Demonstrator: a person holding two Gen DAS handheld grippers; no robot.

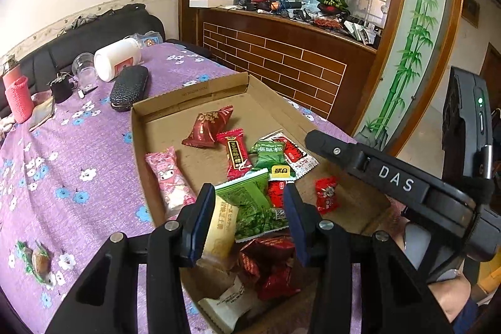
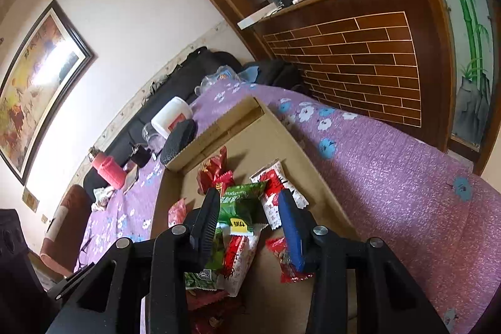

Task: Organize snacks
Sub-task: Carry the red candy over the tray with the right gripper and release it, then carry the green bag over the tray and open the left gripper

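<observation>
A shallow cardboard box lies on the purple flowered tablecloth and holds several wrapped snacks: a pink packet, a dark red pouch, green packets and a small red candy. My left gripper is open above the near end of the box, over a green packet and a cream packet. My right gripper is open above the snack pile, over a green packet. Its black body shows in the left wrist view. One wrapped candy lies outside the box on the cloth.
At the table's far left stand a white jar, a glass, a black case and a red-sleeved bottle. A black sofa and a wooden brick-pattern counter lie beyond.
</observation>
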